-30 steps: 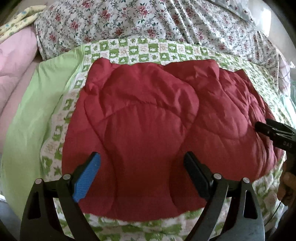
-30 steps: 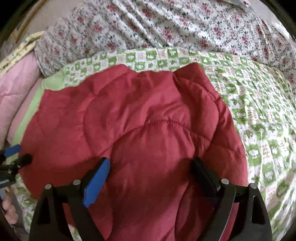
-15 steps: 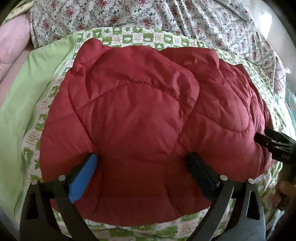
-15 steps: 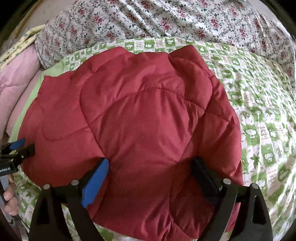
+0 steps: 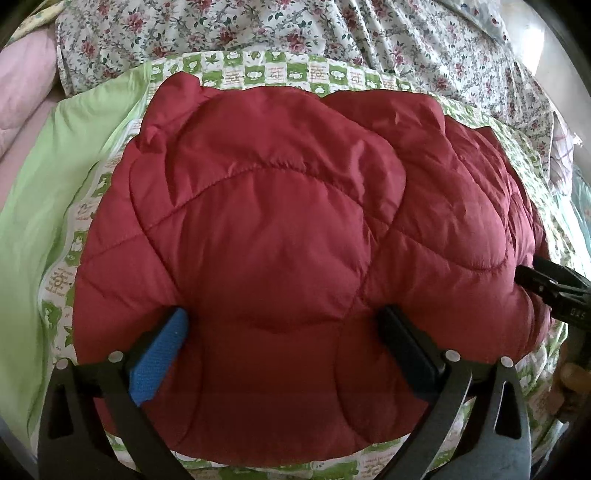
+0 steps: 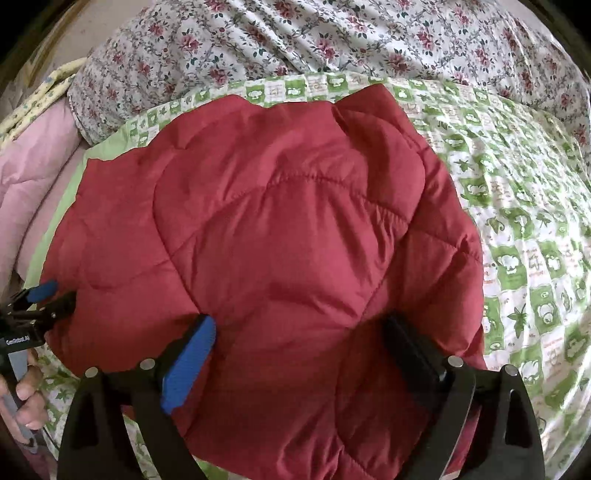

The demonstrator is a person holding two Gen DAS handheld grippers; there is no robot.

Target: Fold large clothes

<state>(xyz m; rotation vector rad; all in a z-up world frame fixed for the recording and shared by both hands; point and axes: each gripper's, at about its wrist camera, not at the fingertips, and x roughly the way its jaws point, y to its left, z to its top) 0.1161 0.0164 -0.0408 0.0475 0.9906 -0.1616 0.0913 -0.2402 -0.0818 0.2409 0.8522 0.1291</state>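
A red quilted puffer jacket (image 5: 280,236), folded into a rounded bundle, lying on a green-and-white checked bedsheet (image 6: 517,206) spread over a bed. Stitched seams curving across the padded top layer; 1 thick folded edge running down the bundle's right side in the right wrist view. Sheet visible on all sides of the jacket, with a plain light-green strip (image 5: 48,192) along its left edge.

Left gripper (image 5: 284,325) poised over the near part of the jacket, its 2 fingers spread wide after just opening further: blue pad (image 5: 159,362) on one side, black pad (image 5: 406,354) on the other, red fabric bulging between them. Not clamped; whether the pads brush the cloth cannot be told. Seen from the right wrist view, the same tool sitting at the bundle's left edge, gripped by a hand (image 6: 26,398) at the frame's lower left corner.

Right gripper (image 6: 299,347) likewise set over the near right part of the jacket, fingers standing wide apart, blue pad (image 6: 188,365) left and black pad (image 6: 413,362) right, padded fabric between them, no pinch visible. In the left wrist view, its black tip (image 5: 543,288) just beside the bundle's right edge.

Beyond the checked sheet, a floral-print cover (image 5: 295,33) with small red roses heaped across the far side. Pink bedding (image 6: 33,162) at far left.
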